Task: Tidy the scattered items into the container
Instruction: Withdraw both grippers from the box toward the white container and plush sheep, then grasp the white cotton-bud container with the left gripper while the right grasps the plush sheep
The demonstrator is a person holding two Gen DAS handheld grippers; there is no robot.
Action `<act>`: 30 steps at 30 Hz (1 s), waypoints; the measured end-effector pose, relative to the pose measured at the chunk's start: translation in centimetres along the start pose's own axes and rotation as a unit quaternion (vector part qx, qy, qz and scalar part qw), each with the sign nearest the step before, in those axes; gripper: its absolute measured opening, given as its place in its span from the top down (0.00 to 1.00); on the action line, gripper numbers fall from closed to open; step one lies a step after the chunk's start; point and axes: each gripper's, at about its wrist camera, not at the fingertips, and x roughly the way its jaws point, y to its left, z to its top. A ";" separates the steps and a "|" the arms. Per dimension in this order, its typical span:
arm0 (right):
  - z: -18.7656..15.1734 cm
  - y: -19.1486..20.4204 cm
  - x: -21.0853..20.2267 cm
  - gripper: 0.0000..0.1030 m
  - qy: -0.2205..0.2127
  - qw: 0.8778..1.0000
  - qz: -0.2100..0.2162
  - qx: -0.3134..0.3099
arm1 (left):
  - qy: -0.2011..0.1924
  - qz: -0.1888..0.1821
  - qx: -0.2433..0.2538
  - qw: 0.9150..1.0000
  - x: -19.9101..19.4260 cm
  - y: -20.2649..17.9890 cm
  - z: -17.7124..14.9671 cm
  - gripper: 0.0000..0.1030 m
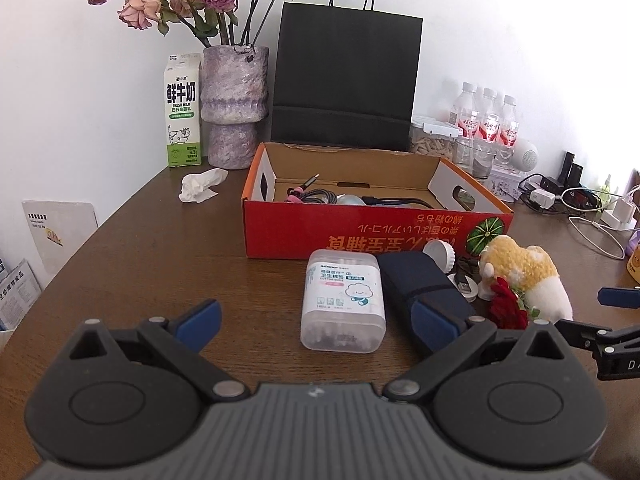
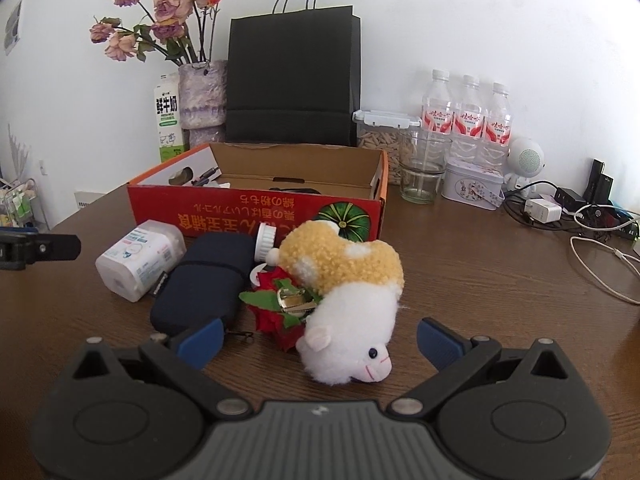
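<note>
Left wrist view:
Left gripper [image 1: 316, 322]: fingers spread wide and holding nothing, low over the brown wooden table [image 1: 140, 264]; judged to be lined up for a pick.
Clear plastic cotton-swab box with white label [image 1: 343, 300]: lying flat at 12 o'clock between the blue pads, touched by neither; likely the next item for this hand.
Dark navy zipped fabric pouch [image 1: 420, 280]: touching the swab box on its 3 o'clock side; the right-side pad overlaps it in view.
Red open cardboard box with green pumpkin print [image 1: 360, 236]: at 12 o'clock beyond the items, top open, already holding dark cables [image 1: 320, 196]; it is the container.
Crumpled white tissue [image 1: 202, 185]: at 11 o'clock, well apart from the cluster.

Right wrist view:
Right gripper [image 2: 318, 340]: fingers apart, empty.
White and tan plush animal toy [image 2: 348, 300]: on its side at 12 o'clock, head between the pads, untouched; judged the target.
Red artificial rose with green leaves and metal clip [image 2: 280, 312]: tucked against the plush at 11 o'clock, so it may be dragged along.
White ribbed round cap [image 2: 266, 240]: at 11 o'clock, close in front of the box wall.
</note>
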 end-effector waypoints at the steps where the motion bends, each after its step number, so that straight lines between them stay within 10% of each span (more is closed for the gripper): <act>1: 0.0 -0.1 0.0 0.00 0.001 1.000 -0.001 0.001 | 0.001 0.000 0.003 1.000 0.0 -0.1 0.0 0.00; 30: 1.9 -3.7 5.6 0.05 0.031 0.998 -0.059 0.022 | 0.044 0.016 0.011 0.999 4.3 -1.0 1.0 0.00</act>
